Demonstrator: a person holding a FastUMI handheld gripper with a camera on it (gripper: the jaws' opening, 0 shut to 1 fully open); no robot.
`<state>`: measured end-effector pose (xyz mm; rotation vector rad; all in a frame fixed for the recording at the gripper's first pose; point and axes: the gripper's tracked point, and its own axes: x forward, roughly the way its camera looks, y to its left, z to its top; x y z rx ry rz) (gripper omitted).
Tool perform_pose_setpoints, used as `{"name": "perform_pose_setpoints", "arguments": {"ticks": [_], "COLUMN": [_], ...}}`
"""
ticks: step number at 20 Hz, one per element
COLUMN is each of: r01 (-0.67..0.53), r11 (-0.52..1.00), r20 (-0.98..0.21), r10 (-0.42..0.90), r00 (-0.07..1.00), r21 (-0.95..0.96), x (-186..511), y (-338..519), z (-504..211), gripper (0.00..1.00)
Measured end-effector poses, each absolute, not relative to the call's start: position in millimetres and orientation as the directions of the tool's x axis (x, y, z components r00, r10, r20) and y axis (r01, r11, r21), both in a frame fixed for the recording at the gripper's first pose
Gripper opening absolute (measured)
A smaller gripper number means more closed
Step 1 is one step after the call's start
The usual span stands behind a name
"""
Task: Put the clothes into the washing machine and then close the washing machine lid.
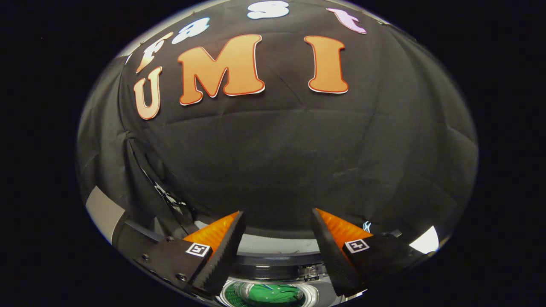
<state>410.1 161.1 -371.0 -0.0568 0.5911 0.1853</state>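
Observation:
My gripper (278, 221) is open, its two fingers spread wide with nothing between them, pointing at the black cloth wall. Below and between the fingers I see the top of the washing machine (277, 246), a pale rim with a dark band under it. Lower still, a round opening with a bright ring holds green cloth (273, 293) inside it. The lid itself I cannot make out.
The black booth wall (277, 149) rises just beyond the fingers. A fold of cloth and some thin cables (168, 198) hang at the left. A pale surface (102, 211) shows at the far left, and a bright patch (424, 241) at the right.

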Motion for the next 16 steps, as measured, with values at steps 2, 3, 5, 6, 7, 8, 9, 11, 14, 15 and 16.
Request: {"name": "perform_pose_setpoints", "arguments": {"ticks": [2, 3, 5, 6, 7, 8, 9, 11, 14, 15, 16], "r01": [-0.203, -0.204, -0.205, -0.206, -0.207, -0.210, -0.213, -0.217, -0.220, -0.223, -0.227], "r11": [0.979, 0.979, 0.979, 0.979, 0.978, 0.978, 0.977, 0.976, 0.975, 0.975, 0.974], "r20": [-0.540, -0.528, -0.508, -0.501, -0.496, -0.495, -0.497, -0.507, -0.533, -0.541, -0.547], "r10": [0.170, 0.175, 0.177, 0.178, 0.180, 0.181, 0.184, 0.186, 0.186, 0.189, 0.195], "r00": [0.824, 0.831, 0.843, 0.847, 0.849, 0.850, 0.848, 0.842, 0.825, 0.820, 0.814], "r21": [0.000, 0.003, 0.001, -0.001, 0.000, -0.002, -0.003, -0.002, -0.001, 0.003, 0.010], "x": [400.4, 393.2, 381.2, 375.1, 366.3, 358.8, 349.9, 333.5, 310.5, 302.1, 293.8], "y": [158.2, 156.0, 153.6, 154.1, 152.5, 151.8, 149.0, 145.4, 141.3, 140.0, 138.4], "z": [-367.9, -366.2, -363.7, -363.4, -361.3, -360.8, -360.8, -361.2, -366.1, -368.2, -369.5], "gripper": [0.99, 0.99, 0.99, 0.99, 0.99, 0.99, 0.99, 0.99, 0.99, 0.99, 0.99]}}
